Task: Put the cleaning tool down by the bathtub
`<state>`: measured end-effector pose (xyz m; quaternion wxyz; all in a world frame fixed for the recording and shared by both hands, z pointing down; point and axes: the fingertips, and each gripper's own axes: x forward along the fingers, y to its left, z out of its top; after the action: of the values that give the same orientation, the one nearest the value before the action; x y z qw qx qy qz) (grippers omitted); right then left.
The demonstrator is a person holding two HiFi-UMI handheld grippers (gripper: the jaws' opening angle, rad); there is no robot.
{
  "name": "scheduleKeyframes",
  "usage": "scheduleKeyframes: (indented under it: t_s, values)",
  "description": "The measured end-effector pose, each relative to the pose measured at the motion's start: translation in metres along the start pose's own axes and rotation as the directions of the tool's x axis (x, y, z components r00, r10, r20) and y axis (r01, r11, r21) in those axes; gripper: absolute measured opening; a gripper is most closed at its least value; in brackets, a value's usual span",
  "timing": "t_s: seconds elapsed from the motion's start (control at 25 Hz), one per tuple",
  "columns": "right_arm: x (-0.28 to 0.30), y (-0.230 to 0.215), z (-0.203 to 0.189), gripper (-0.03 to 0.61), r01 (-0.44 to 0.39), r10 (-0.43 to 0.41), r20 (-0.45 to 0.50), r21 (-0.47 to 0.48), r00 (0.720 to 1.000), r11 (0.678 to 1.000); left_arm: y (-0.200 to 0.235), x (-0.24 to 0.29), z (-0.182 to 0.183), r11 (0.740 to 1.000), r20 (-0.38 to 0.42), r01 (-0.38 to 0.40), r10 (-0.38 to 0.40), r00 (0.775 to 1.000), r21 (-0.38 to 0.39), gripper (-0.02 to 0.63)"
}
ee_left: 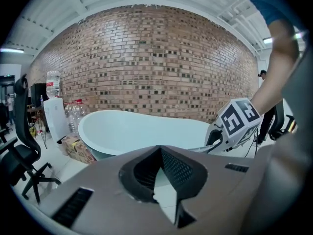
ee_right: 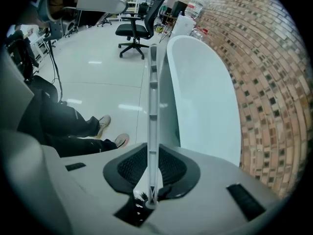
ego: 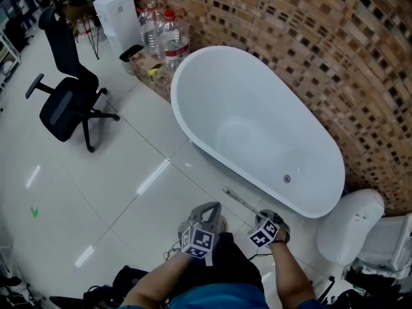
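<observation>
A white oval bathtub [ego: 179,111] stands against the brick wall, also in the left gripper view [ee_left: 132,126] and the right gripper view [ee_right: 205,92]. My right gripper [ego: 265,223] [ee_right: 152,155] is shut on the cleaning tool [ee_right: 153,97], a long thin grey handle. The handle [ego: 237,198] slants up and to the left over the floor tiles beside the tub's near end. My left gripper [ego: 207,216] [ee_left: 160,153] hovers just left of it, its pads meeting at the tips with nothing between them. The right gripper's marker cube [ee_left: 237,121] shows in the left gripper view.
A black office chair [ego: 67,98] stands on the tiles at the left. Large water bottles [ego: 168,37], a cardboard box [ego: 153,69] and a white unit [ego: 117,15] crowd the tub's far end. A toilet [ego: 351,227] sits right of the tub. Trousered legs and shoes [ee_right: 100,129] are on the floor.
</observation>
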<state>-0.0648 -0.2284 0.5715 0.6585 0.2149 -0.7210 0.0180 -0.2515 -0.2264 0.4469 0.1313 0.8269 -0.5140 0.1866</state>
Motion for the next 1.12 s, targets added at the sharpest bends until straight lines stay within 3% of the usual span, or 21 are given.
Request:
scheduleKeyframes:
  t_s: [0.36, 0.76, 1.12]
  values:
    - [0.117, 0.003, -0.017, 0.077, -0.057, 0.055, -0.038, -0.065, 0.998, 0.996, -0.016, 0.071, -0.092, 0.994, -0.088, -0.022, 0.012, 0.996, -0.105, 0.002]
    - [0.261, 0.019, -0.013, 0.077, -0.047, 0.045, -0.026, -0.098, 0.999, 0.994, -0.028, 0.150, -0.195, 0.990, -0.134, -0.007, -0.012, 0.991, -0.141, 0.002]
    - [0.373, 0.037, -0.014, 0.077, -0.039, 0.036, -0.028, -0.125, 0.999, 0.991, -0.013, 0.198, -0.282, 0.988, -0.171, -0.024, -0.003, 0.985, -0.154, 0.002]
